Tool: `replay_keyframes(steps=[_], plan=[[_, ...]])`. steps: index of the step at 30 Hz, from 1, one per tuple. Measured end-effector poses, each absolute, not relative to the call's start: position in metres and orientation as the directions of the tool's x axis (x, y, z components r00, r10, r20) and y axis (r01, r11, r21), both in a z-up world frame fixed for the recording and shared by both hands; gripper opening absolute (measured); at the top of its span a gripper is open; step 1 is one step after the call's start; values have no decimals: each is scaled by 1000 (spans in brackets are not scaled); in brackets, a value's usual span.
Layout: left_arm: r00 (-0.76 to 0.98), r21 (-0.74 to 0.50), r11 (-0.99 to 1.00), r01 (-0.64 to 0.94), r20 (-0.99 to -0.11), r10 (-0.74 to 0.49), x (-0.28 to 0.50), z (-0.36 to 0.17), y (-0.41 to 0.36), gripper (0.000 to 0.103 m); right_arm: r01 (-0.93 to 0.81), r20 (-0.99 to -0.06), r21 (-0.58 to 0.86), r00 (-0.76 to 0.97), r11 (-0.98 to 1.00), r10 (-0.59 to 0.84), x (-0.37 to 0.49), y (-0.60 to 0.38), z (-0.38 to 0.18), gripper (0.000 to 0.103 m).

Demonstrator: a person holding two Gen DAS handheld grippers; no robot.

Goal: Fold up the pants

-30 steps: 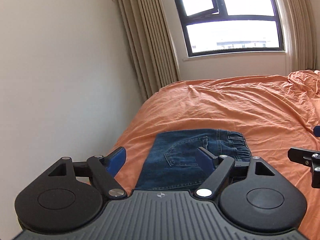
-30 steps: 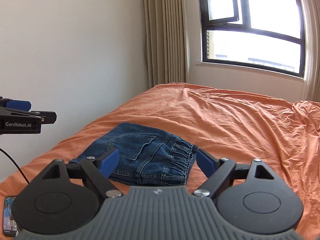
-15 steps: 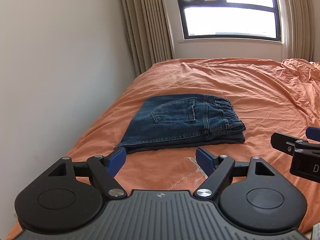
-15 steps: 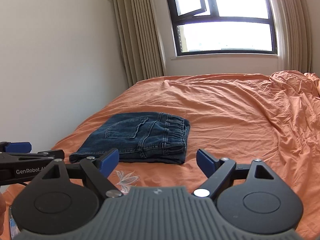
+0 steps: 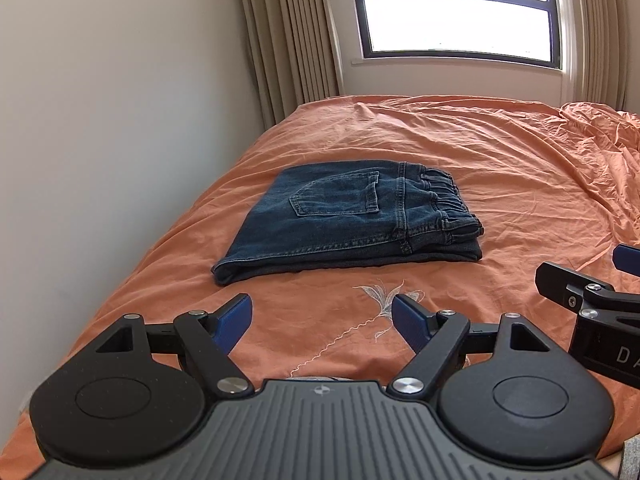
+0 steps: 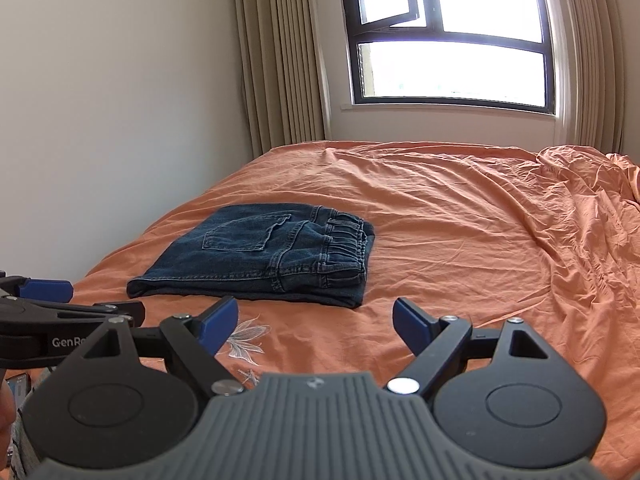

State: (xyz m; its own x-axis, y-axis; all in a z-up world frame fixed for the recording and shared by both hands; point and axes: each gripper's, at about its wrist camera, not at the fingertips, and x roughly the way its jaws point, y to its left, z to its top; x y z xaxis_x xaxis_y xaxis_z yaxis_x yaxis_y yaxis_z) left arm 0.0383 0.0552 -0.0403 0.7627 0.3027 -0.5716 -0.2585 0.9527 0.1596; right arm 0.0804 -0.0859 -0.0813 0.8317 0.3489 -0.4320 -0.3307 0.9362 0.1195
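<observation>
The blue jeans (image 5: 344, 220) lie folded into a flat rectangle on the orange bed (image 5: 500, 160), back pocket up, elastic waistband to the right. They also show in the right wrist view (image 6: 260, 256). My left gripper (image 5: 322, 320) is open and empty, held well short of the jeans above the bed's near end. My right gripper (image 6: 314, 322) is open and empty, also short of the jeans. Each gripper shows at the edge of the other's view: the right one (image 5: 592, 292) and the left one (image 6: 60, 300).
A white wall (image 5: 100, 140) runs close along the bed's left side. Beige curtains (image 5: 288, 40) and a dark-framed window (image 5: 456, 12) stand behind the bed. The sheet is bunched at the far right (image 6: 580, 172). A phone (image 6: 18, 386) lies at lower left.
Both grippers have drawn back from the folded jeans toward the bed's near end. The jeans stay put and now look farther away. Both grippers stay open.
</observation>
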Motion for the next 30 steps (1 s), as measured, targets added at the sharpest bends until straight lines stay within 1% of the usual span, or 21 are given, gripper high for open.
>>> replay_keyframes(steps=[4, 30], plan=[[761, 161, 952, -258, -574, 304, 40, -40, 56, 93, -337, -436, 153, 821, 929, 370, 79, -89, -81, 81], [759, 163, 952, -259, -576, 305, 40, -40, 54, 93, -337, -429, 150, 825, 929, 368, 77, -89, -78, 81]])
